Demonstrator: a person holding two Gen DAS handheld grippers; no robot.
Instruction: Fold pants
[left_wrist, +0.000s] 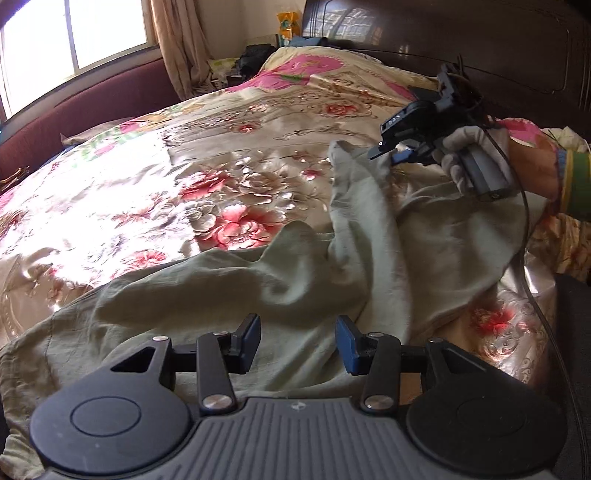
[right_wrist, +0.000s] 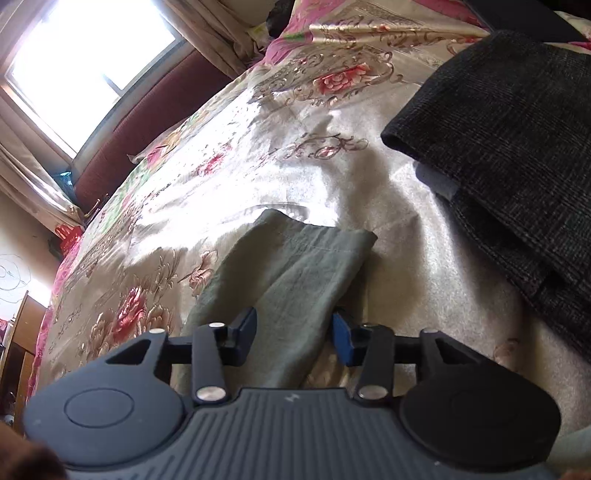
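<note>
Sage green pants (left_wrist: 295, 288) lie rumpled on a floral bedspread (left_wrist: 166, 192). My left gripper (left_wrist: 297, 343) is open just above the near part of the pants and holds nothing. My right gripper (left_wrist: 388, 153), held in a white-gloved hand, hovers over one pant leg's far end. In the right wrist view the right gripper (right_wrist: 293, 338) is open, its jaws either side of the leg cloth, and the hem (right_wrist: 314, 236) lies flat ahead on the bedspread (right_wrist: 221, 177).
A folded dark grey garment (right_wrist: 517, 147) lies on the bed to the right. A dark wooden headboard (left_wrist: 480, 48) runs along the far side. A window (left_wrist: 74, 33), curtain and maroon padded wall are at the left.
</note>
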